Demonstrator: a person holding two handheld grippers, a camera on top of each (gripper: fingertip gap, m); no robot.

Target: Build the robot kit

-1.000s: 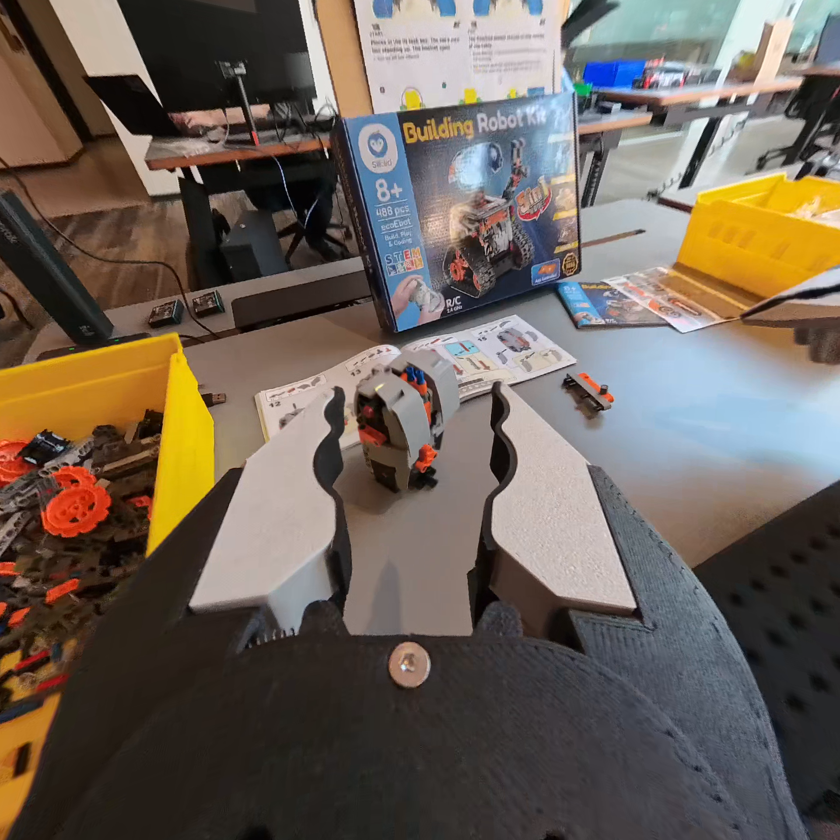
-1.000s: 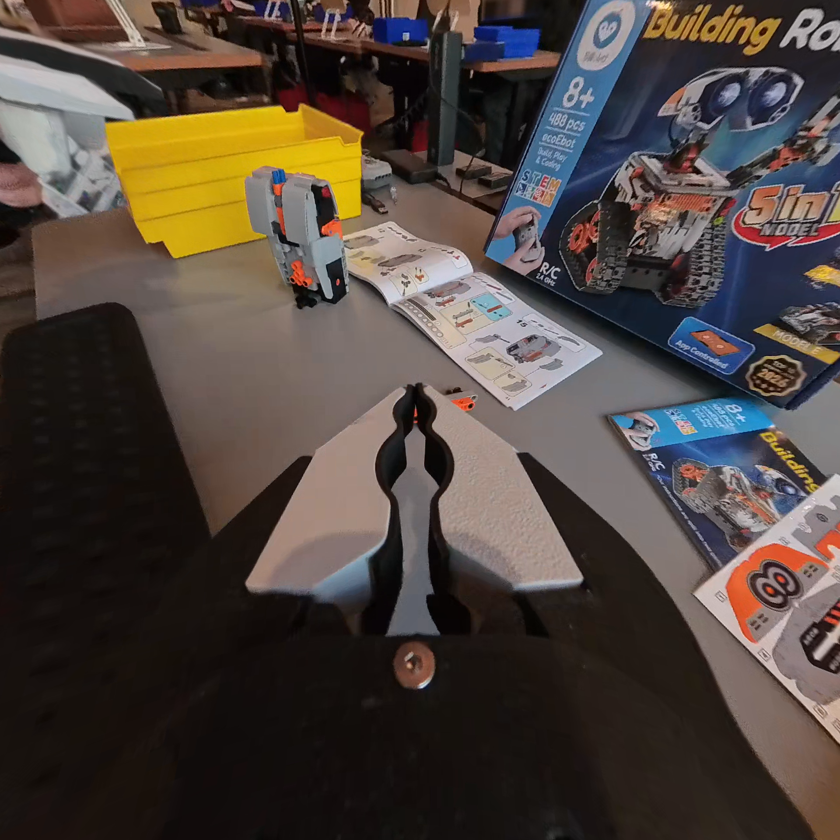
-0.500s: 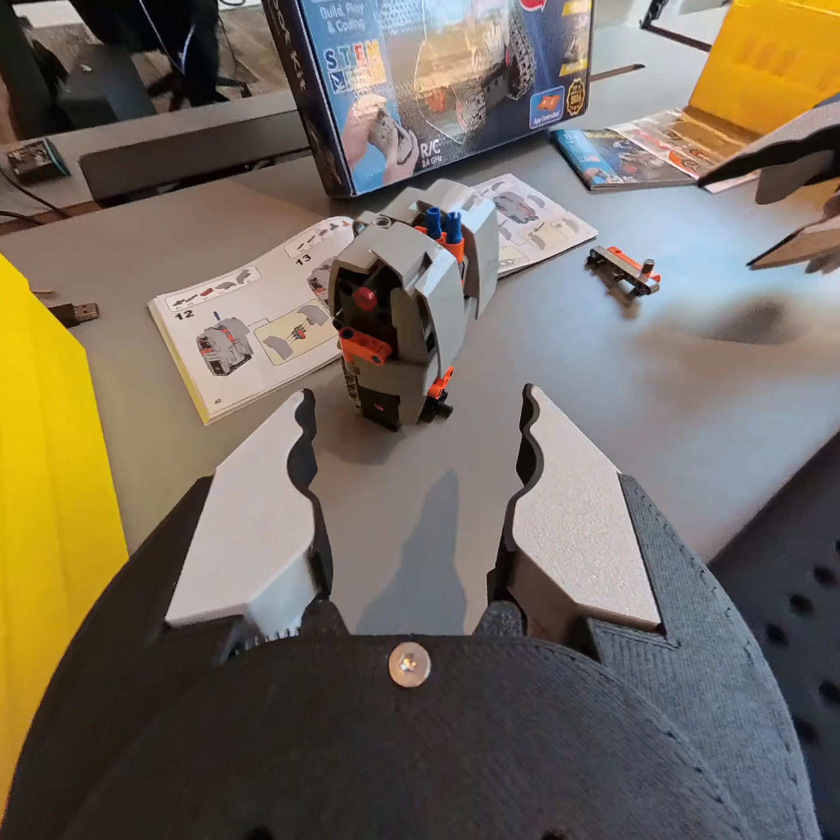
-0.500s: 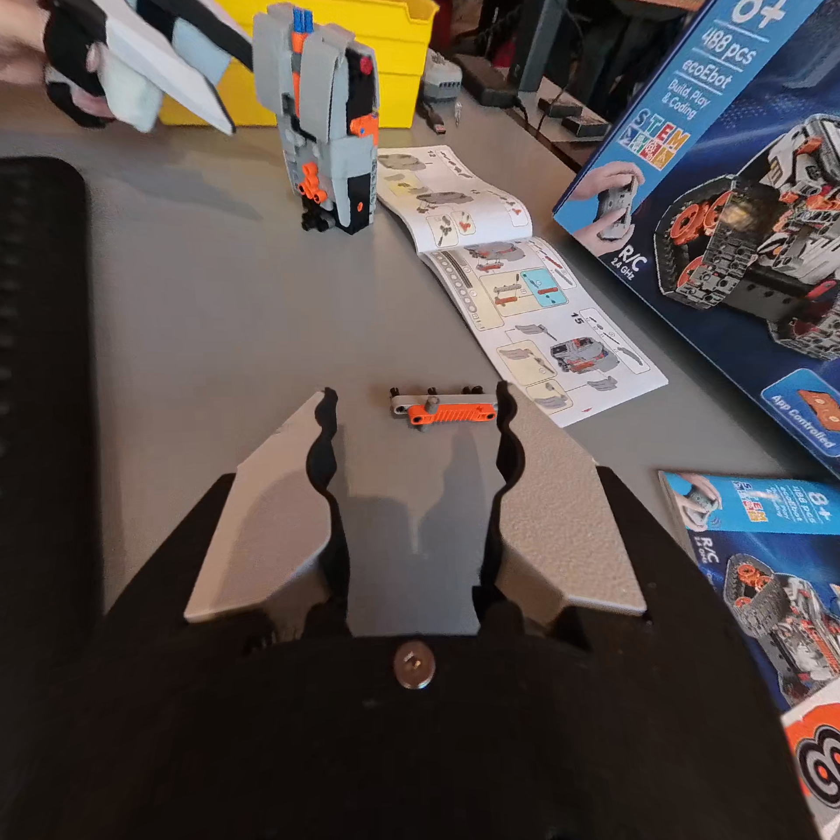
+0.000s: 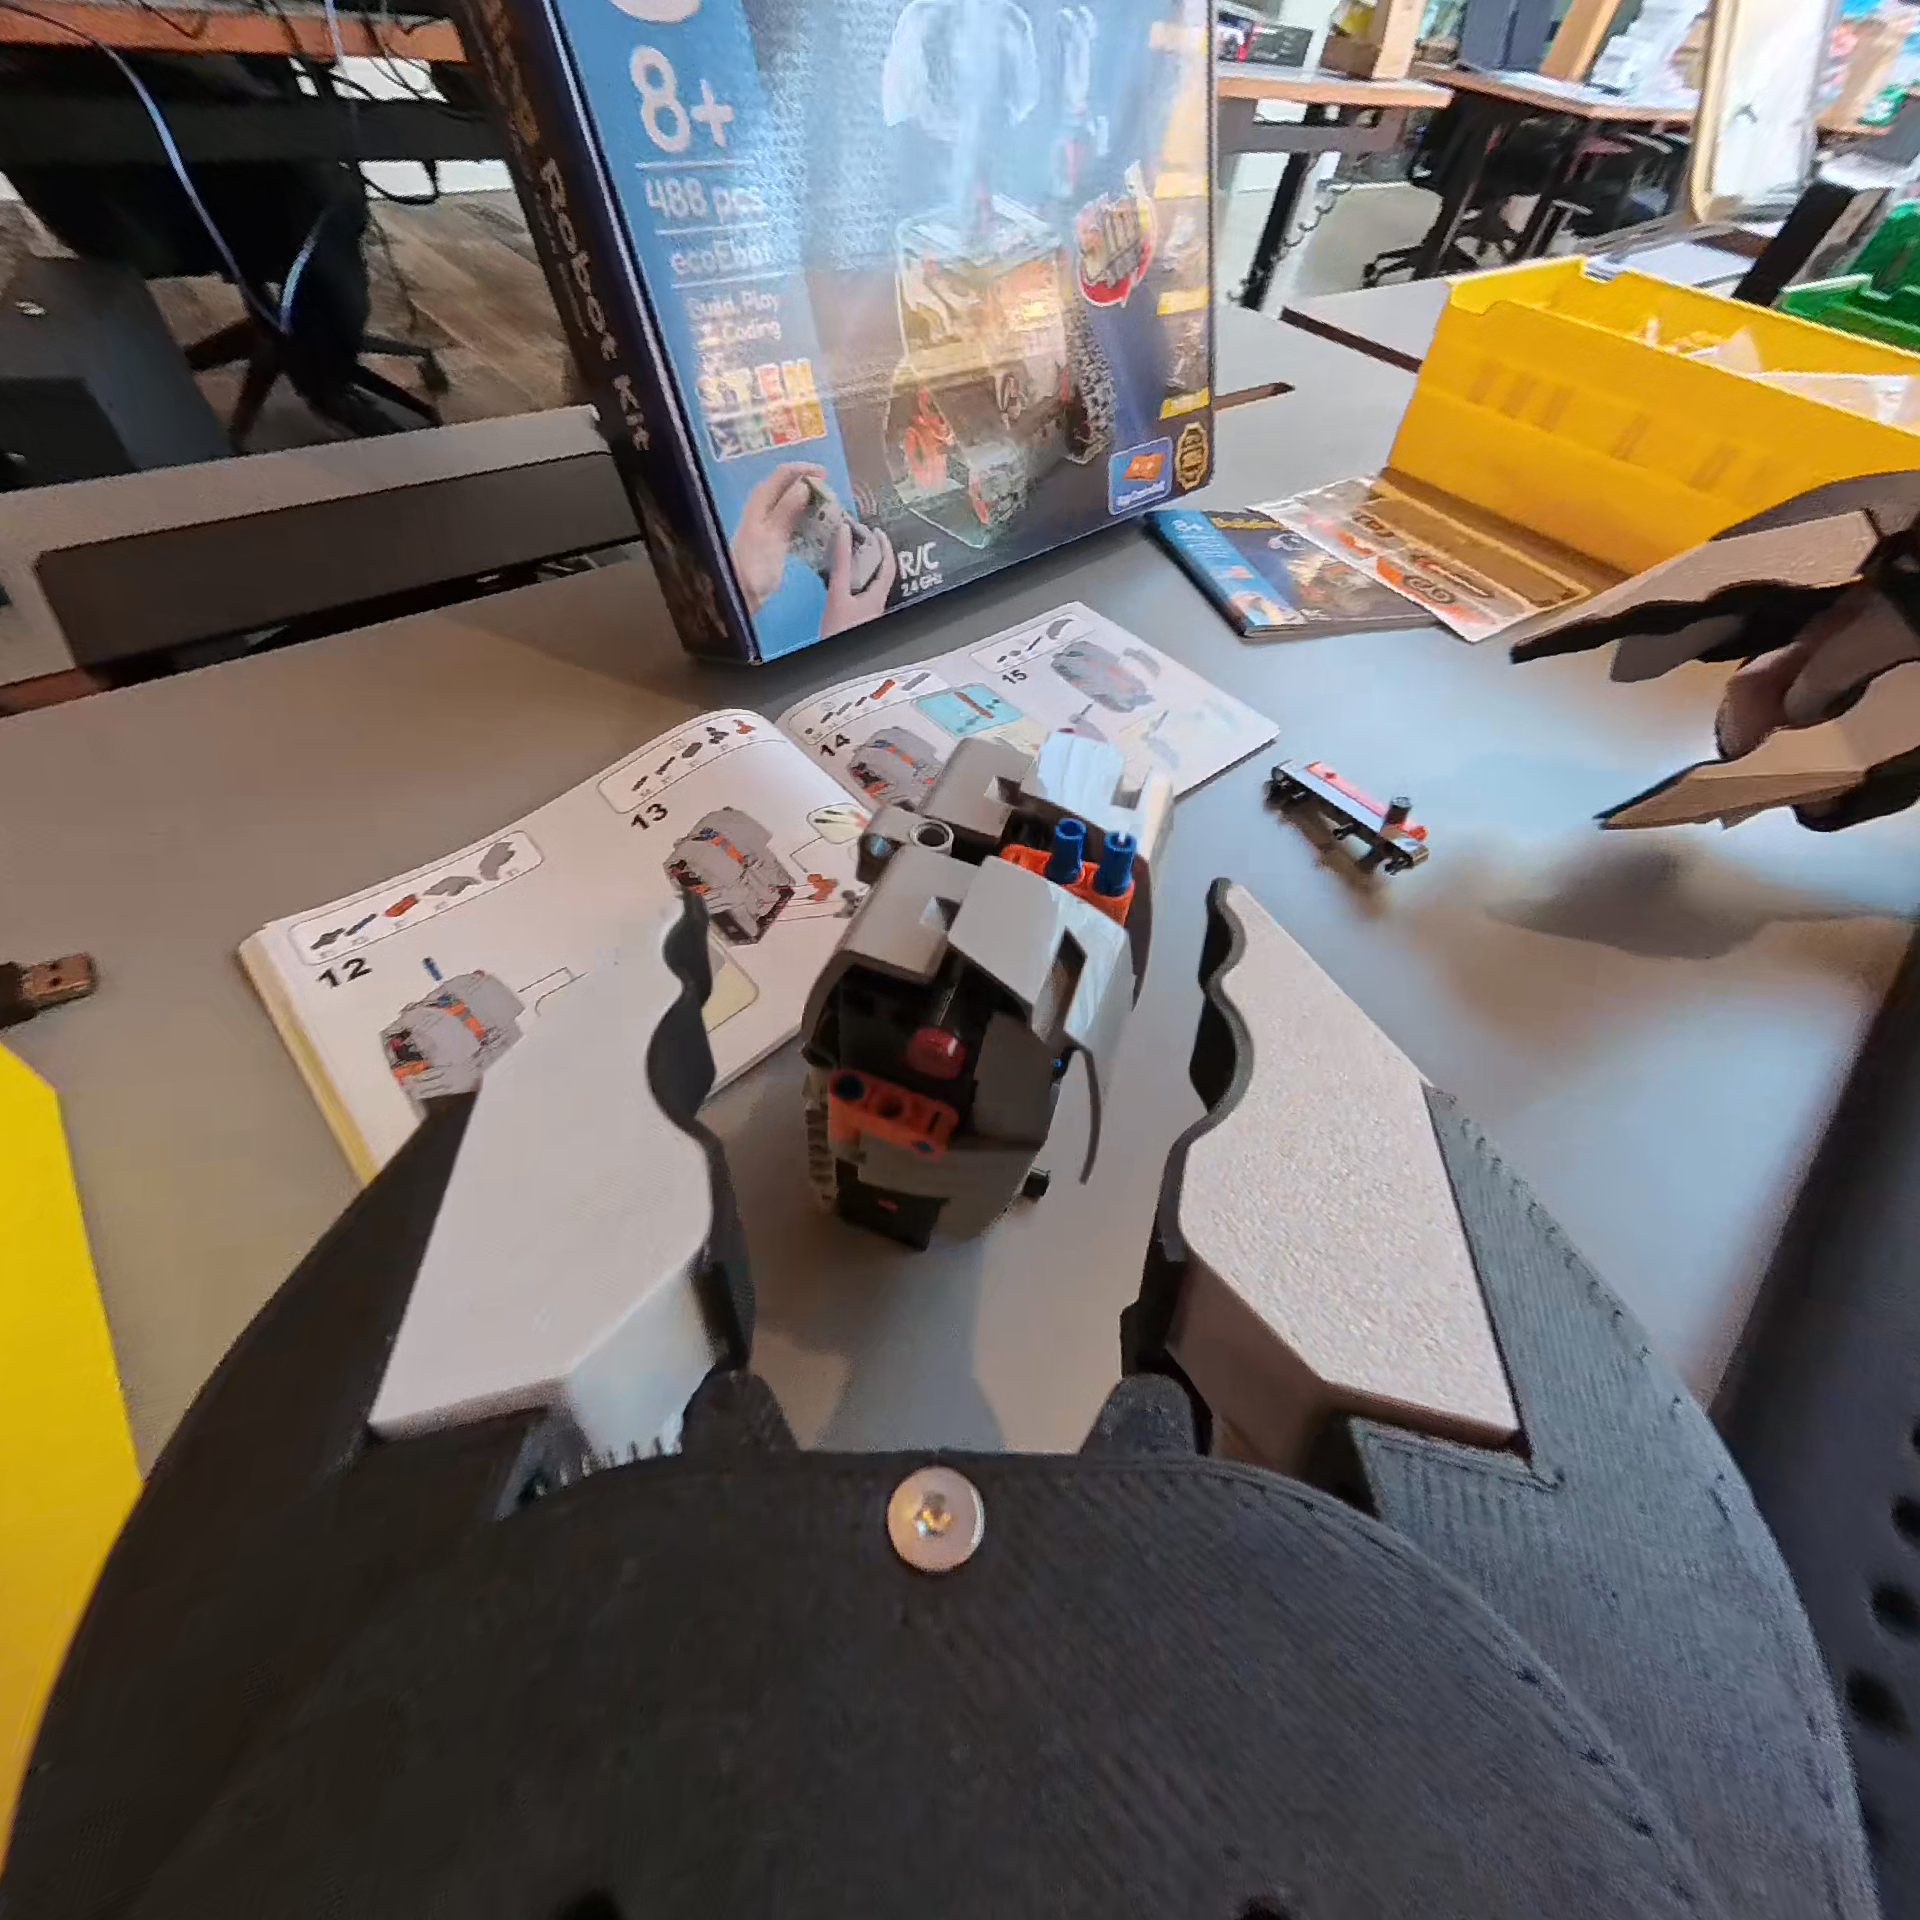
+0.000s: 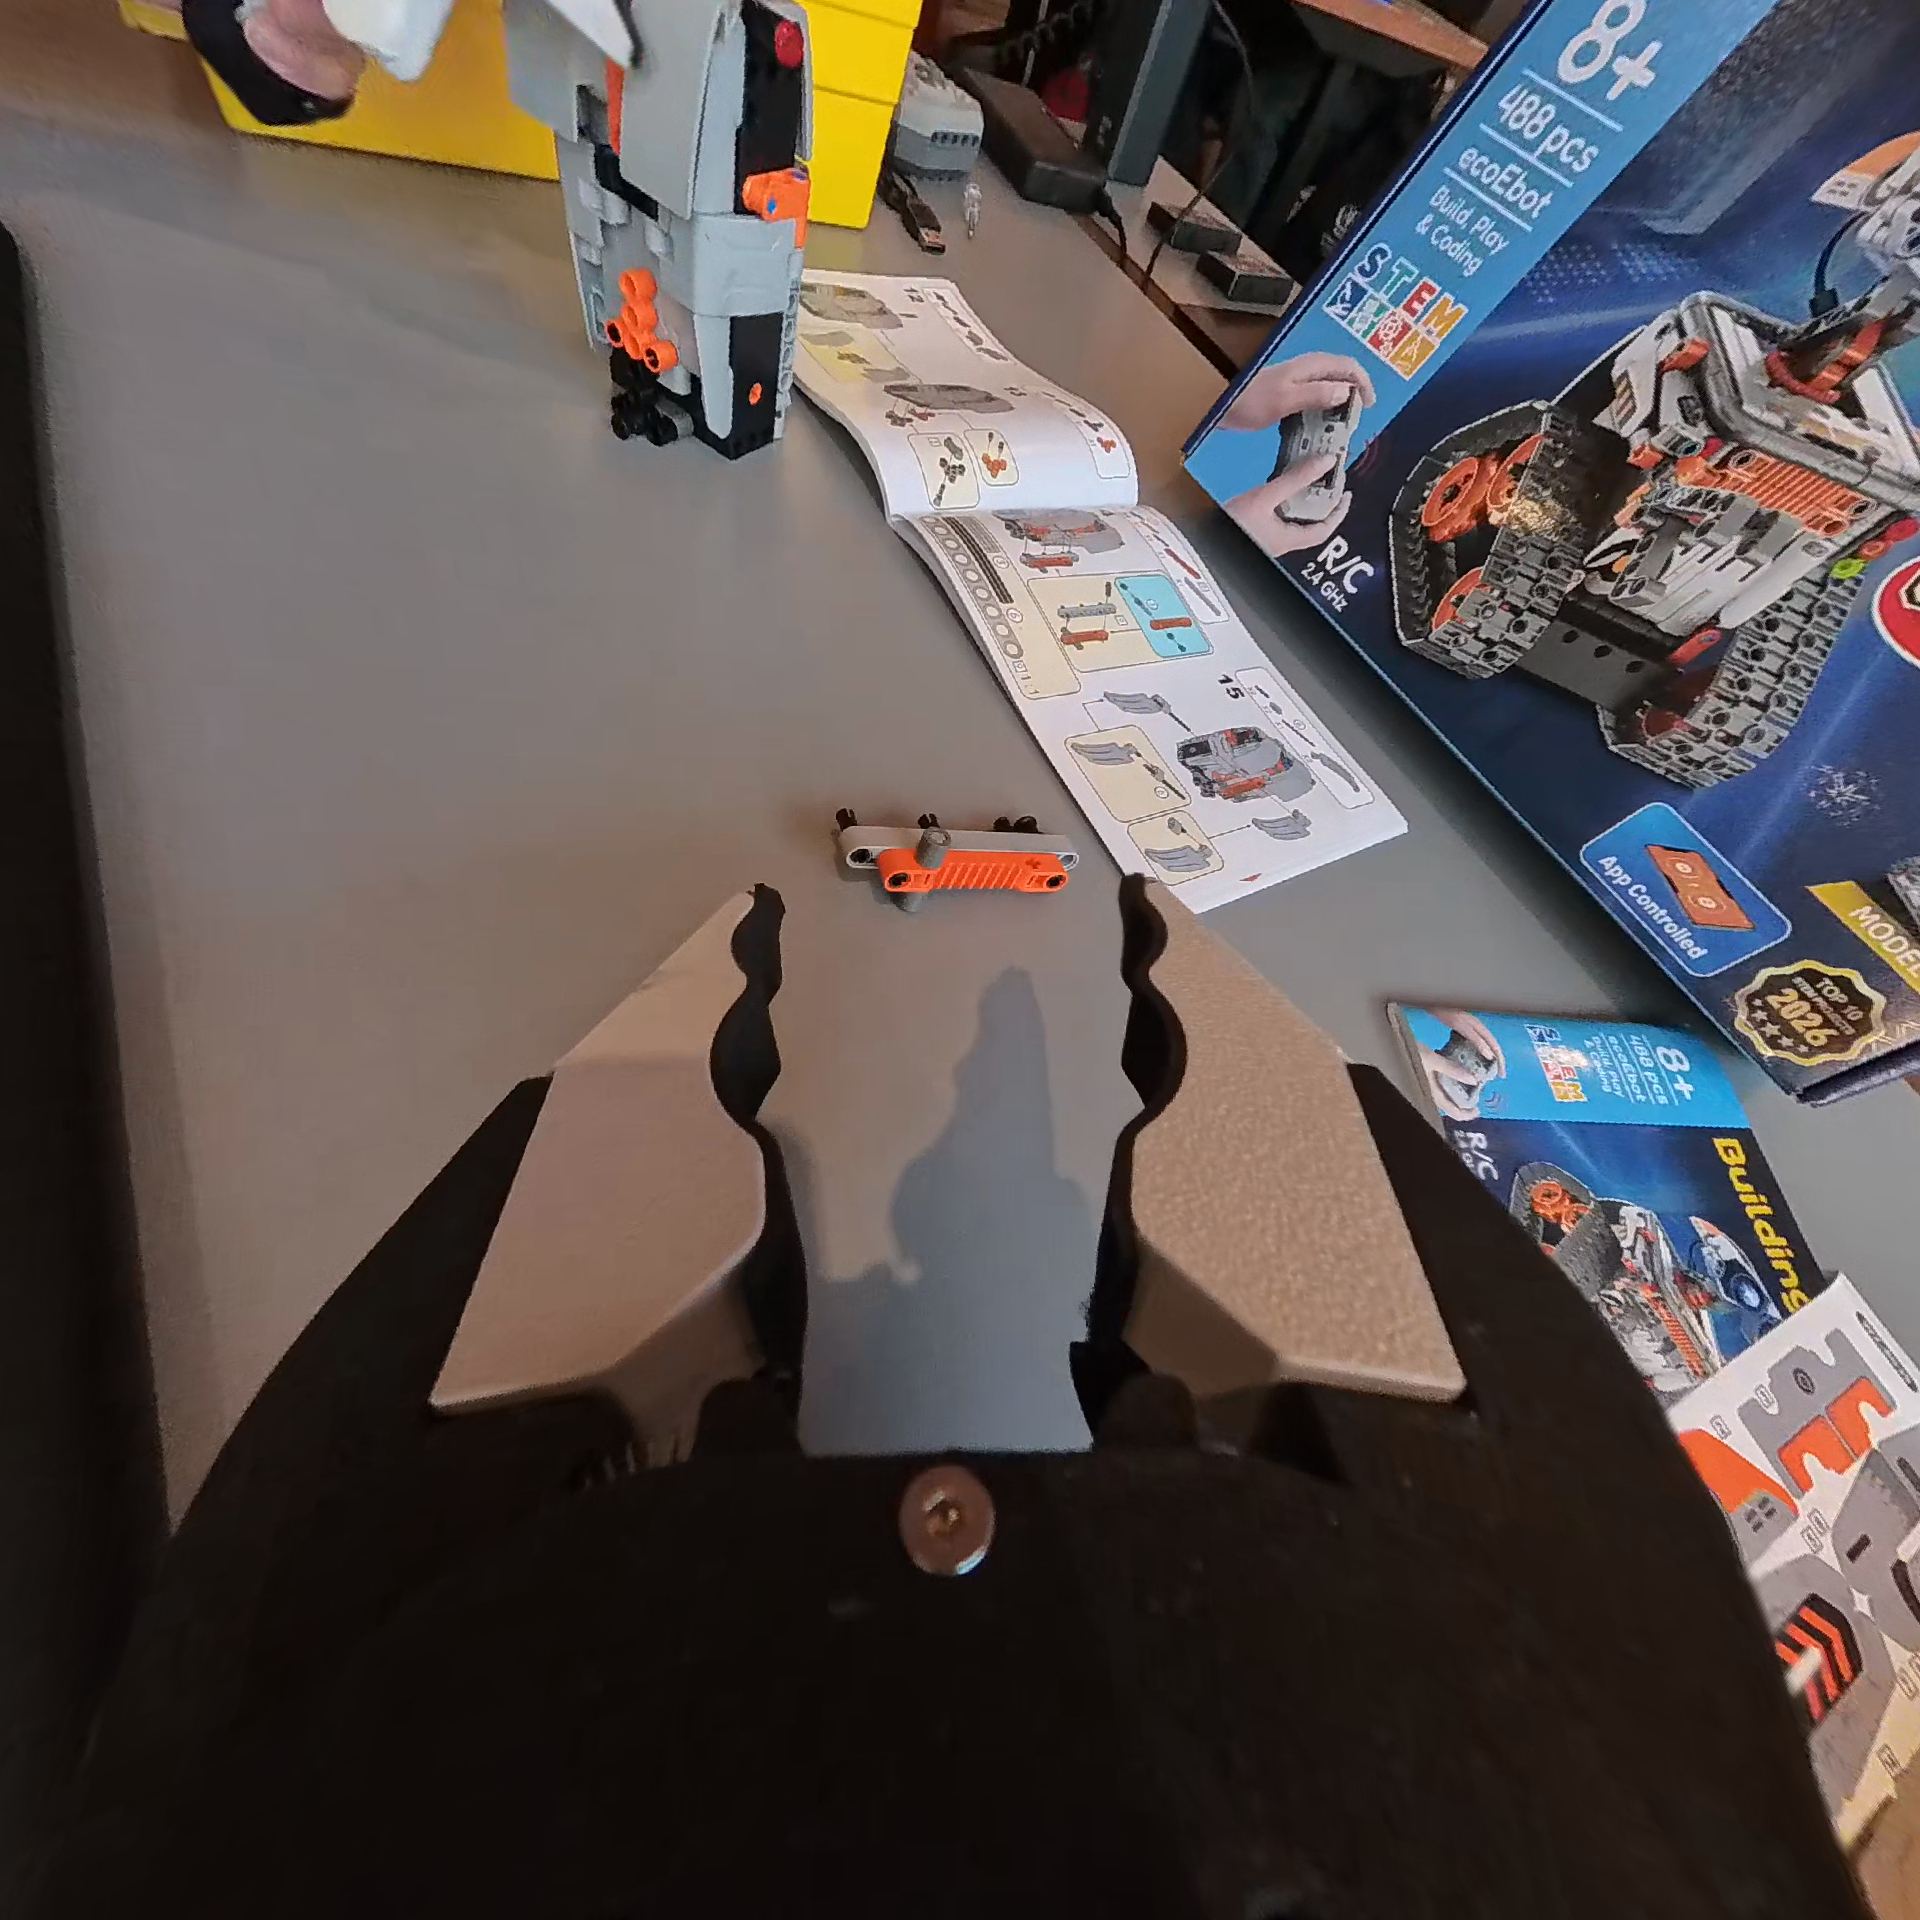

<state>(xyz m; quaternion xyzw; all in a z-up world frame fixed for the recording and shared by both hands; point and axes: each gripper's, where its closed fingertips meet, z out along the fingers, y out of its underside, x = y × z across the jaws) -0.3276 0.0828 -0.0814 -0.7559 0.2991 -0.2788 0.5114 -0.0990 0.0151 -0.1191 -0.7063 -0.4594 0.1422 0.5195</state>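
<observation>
The left gripper (image 5: 951, 935) stands wide open, its grey fingers (image 5: 561, 1174) either side of a half-built toy model (image 5: 966, 1039) of grey, black and orange bricks, with a gap on each side so that neither finger touches it; the model stands upright on the grey bench (image 5: 1558, 1039), its far side overlapping the near edge of an open instruction booklet (image 5: 582, 883); behind the booklet a large blue kit box (image 5: 894, 312) stands on edge toward the far side of the bench; the right gripper (image 6: 940, 894) is also wide open and holds nothing, hovering low with its tips just short of a small orange and grey beam piece (image 6: 956, 857) that lies flat on the bench beside the booklet's corner; in the left wrist view that gripper (image 5: 1558, 738) shows at the right edge, near the same piece (image 5: 1345, 816); a yellow bin (image 5: 1621, 416) sits at the far right corner with a leaflet (image 5: 1278, 566) and a sticker sheet (image 5: 1455, 566) before it; another yellow bin (image 6: 436, 125) stands behind the model in the right wrist view.
</observation>
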